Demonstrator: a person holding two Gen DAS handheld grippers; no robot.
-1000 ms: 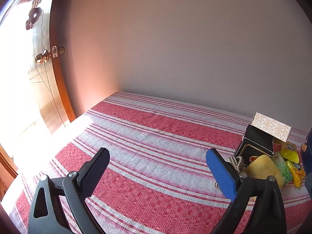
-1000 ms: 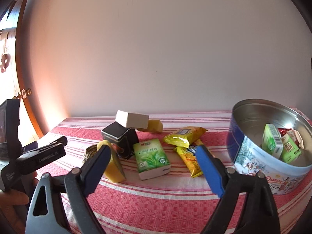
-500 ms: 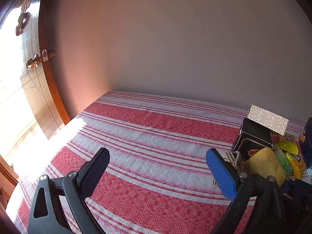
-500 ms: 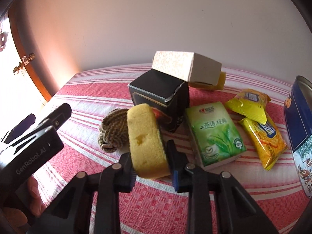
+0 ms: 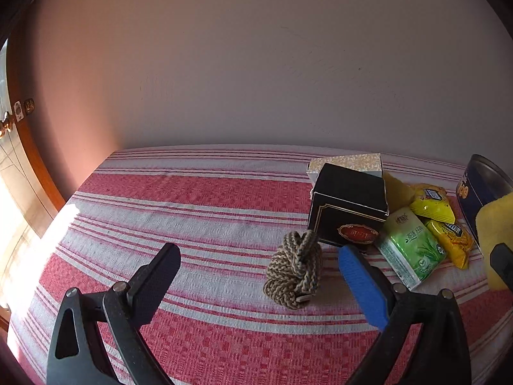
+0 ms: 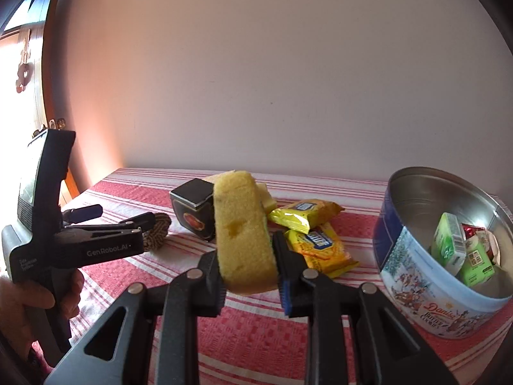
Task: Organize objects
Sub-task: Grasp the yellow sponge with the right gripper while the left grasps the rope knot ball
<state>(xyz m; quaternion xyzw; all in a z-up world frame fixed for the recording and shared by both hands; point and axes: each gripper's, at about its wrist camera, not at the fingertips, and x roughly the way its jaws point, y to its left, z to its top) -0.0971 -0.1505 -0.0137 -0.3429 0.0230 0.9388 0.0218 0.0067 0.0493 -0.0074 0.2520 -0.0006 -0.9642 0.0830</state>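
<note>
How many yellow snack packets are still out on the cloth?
2. One yellow packet lies farther back, near the black box; the other packet lies just in front of it, nearer the tin. More may hide behind the held sponge.

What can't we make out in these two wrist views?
- Green packet: hidden in the right wrist view behind the sponge clamped in the right gripper.
- Patterned box: mostly hidden in both views, behind the black box.
- Tin: cut off by the frame edge in the left wrist view; its contents show only in the right one.
- Rope bundle: partly hidden in the right wrist view behind the left gripper.
</note>
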